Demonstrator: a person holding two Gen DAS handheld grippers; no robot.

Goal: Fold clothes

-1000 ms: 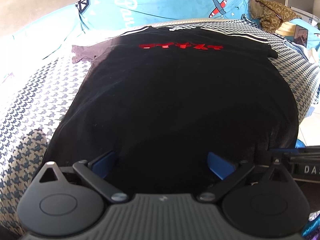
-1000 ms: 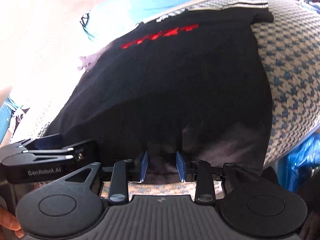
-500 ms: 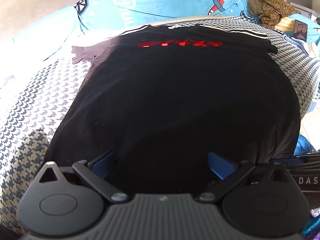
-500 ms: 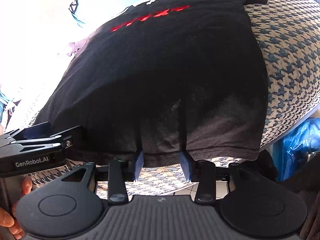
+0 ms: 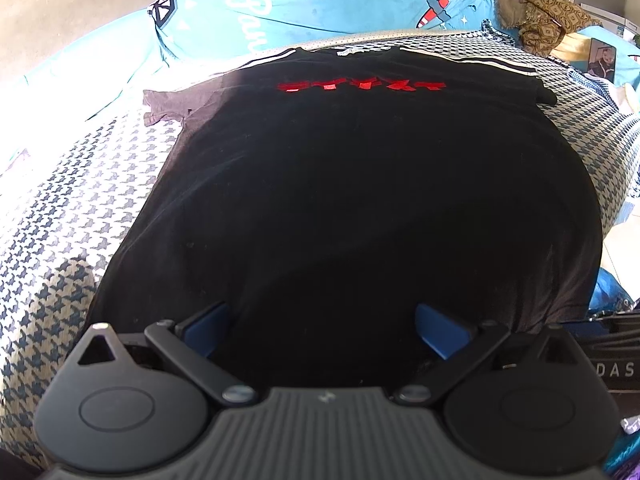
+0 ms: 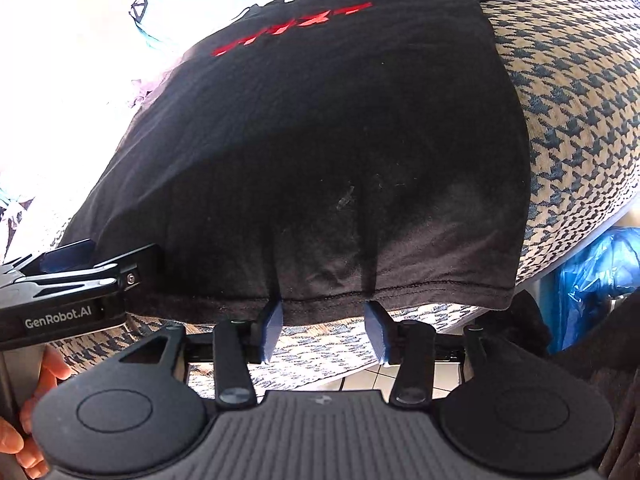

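1. right wrist view: black cotton t-shirt with red chest print point(image 6: 340, 140) lies flat on the houndstooth bed cover point(image 6: 580, 100), long axis running 6 to 12 o'clock, hem nearest.
2. right gripper point(image 6: 326, 326) is released, blue pads just below the hem.
3. left gripper point(image 5: 320, 332) spread wide, over the hem at 6 o'clock.

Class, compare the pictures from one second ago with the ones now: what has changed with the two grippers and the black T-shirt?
The right gripper has opened wider and drawn back: one second ago its fingers pinched the black T-shirt at the hem, now they sit just below it, let go. The hem hangs free over the houndstooth cover. The left gripper stays wide open over the shirt, which lies as before.
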